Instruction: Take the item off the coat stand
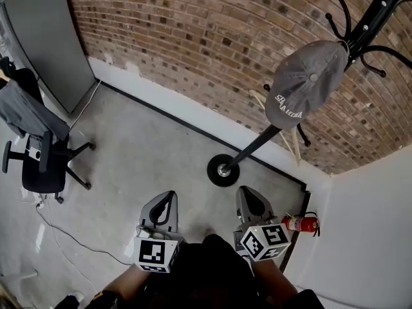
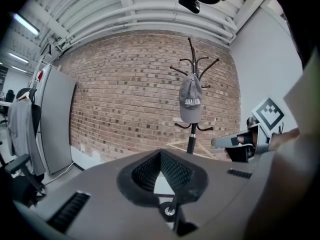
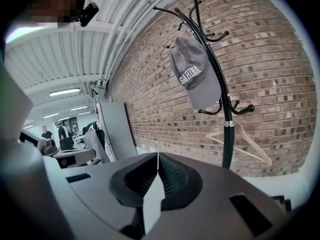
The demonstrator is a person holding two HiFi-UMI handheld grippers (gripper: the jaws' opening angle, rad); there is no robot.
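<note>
A grey cap (image 1: 304, 85) with white lettering hangs on an upper hook of the black coat stand (image 1: 252, 148), whose round base (image 1: 223, 170) rests on the concrete floor by the brick wall. The cap (image 2: 190, 100) also shows far ahead in the left gripper view and higher up, cap (image 3: 195, 75), in the right gripper view. My left gripper (image 1: 168, 197) and right gripper (image 1: 243, 192) are held low, side by side, well short of the stand. Both have their jaws together with nothing between them.
A wooden hanger (image 3: 243, 142) leans against the wall behind the stand's pole. A red fire extinguisher (image 1: 300, 223) lies in the right corner. A black office chair (image 1: 40, 163) with a grey garment stands at the left, beside a grey panel (image 1: 46, 41). A cable (image 1: 71, 237) runs over the floor.
</note>
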